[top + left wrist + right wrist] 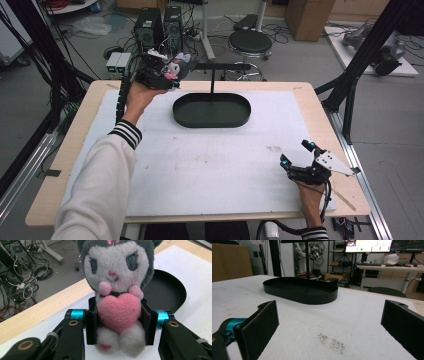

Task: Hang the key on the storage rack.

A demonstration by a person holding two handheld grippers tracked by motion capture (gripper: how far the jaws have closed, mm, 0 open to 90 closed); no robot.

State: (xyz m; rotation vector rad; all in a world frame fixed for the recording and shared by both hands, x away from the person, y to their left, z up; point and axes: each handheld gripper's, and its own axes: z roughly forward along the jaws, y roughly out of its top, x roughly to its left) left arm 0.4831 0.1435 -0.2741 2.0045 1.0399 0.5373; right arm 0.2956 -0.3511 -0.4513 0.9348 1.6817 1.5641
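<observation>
Table: a light wooden top, its bare edge showing all round the white sheet laid over it.
White sheet: covers most of the tabletop; a small patch of dark specks marks it near the right gripper, seen close in the right gripper view.
Black tray: a shallow oval tray with a low wall, lying on the far middle of the sheet, nothing inside it. In the left gripper view its curved rim sits behind and to the right of the toy.
Left hand: raised at the far left of the table, in a white sleeve with a dark striped cuff, holding the left gripper.
Left gripper: lifted above the sheet, just left of the tray's left end; its two black pads are clenched on the plush toy, one on each side of its body.
Right gripper: low over the near right part of the sheet, well apart from the tray; its jaws stand wide and released, with nothing between them.
Plush toy: a white-faced doll with a dark grey hood, hugging a pink heart; it is upright, facing the left gripper's camera, with the pads pressed at heart height.
</observation>
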